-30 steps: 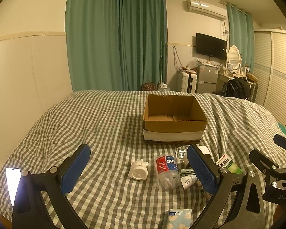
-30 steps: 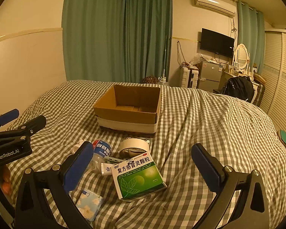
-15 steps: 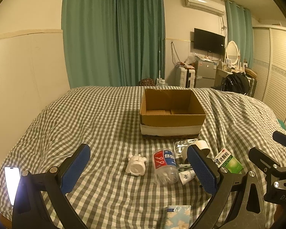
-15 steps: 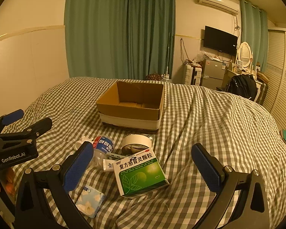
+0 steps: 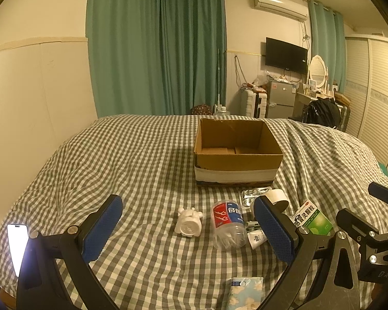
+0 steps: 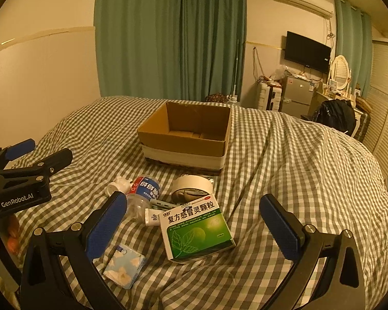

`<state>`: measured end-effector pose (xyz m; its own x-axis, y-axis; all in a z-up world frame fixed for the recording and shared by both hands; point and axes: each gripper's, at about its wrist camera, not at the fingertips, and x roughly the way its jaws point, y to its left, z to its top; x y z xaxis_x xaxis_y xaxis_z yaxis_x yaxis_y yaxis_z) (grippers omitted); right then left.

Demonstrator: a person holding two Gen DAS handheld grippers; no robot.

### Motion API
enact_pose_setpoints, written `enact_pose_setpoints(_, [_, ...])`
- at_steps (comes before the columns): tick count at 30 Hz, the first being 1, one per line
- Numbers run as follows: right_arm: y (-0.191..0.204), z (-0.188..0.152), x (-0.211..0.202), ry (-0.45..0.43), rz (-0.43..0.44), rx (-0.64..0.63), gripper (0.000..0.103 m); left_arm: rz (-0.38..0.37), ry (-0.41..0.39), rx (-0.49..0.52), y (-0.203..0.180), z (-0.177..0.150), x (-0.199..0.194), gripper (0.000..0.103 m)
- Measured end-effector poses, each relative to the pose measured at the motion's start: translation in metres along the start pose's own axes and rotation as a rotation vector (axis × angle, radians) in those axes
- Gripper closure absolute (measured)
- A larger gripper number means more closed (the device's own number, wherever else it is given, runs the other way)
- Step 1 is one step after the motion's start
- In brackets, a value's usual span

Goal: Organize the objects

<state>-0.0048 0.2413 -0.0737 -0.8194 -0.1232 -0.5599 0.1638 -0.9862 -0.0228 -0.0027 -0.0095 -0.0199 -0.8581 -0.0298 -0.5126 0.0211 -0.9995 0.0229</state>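
Both grippers, left gripper [image 5: 187, 226] and right gripper [image 6: 192, 222], spread and empty above clutter before the empty cardboard box [image 6: 186, 134]; best start: straddle green medicine box [image 6: 196, 230] across its narrow width, lift level.

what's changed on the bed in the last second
Only the viewpoints shifted: both open grippers, left and right, drew back slightly, holding nothing. The cardboard box, medicine box, bottle and tape roll lie where they were.

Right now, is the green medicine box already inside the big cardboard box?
No, the green medicine box lies on the checked bedcover in front of the cardboard box, whose visible inside holds nothing.
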Motion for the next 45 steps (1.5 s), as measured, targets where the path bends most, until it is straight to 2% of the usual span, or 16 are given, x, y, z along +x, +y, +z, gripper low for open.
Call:
enact_pose_setpoints(9, [0.003,0.007,0.016,0.029,0.015,-0.054,0.0,0.015,0.044,-0.005,0.014,-0.002,0.018,0.0])
enact_pose_setpoints(17, [0.011,0.004,0.051,0.121,0.056,-0.105,0.0,0.047,0.108,0.003,0.025,-0.018,0.054,0.0])
enact_pose_setpoints(22, [0.033,-0.005,0.083,0.198,0.112,-0.154,0.0,0.064,0.192,0.012,0.03,-0.033,0.088,0.002])
enact_pose_setpoints(26, [0.047,0.003,0.11,0.24,0.149,-0.182,0.005,0.067,0.267,0.044,0.029,-0.047,0.118,0.007])
enact_pose_setpoints(31, [0.054,0.014,0.14,0.257,0.147,-0.188,0.005,0.02,0.351,0.065,0.022,-0.055,0.157,0.011])
enact_pose_setpoints(37, [0.048,0.007,0.161,0.3,0.142,-0.161,0.005,-0.038,0.41,0.072,0.009,-0.056,0.195,0.011])
enact_pose_setpoints(40, [0.049,0.006,0.171,0.323,0.122,-0.165,0.005,-0.088,0.417,0.032,0.01,-0.059,0.202,0.012])
enact_pose_setpoints(41, [0.048,0.006,0.171,0.328,0.123,-0.165,0.005,-0.098,0.413,0.028,0.011,-0.06,0.202,0.014])
enact_pose_setpoints(44, [0.052,0.006,0.175,0.341,0.113,-0.176,0.005,-0.152,0.436,0.027,0.012,-0.065,0.202,0.05])
enact_pose_setpoints(45, [0.053,0.007,0.175,0.343,0.113,-0.177,0.005,-0.153,0.448,0.03,0.012,-0.067,0.203,0.05])
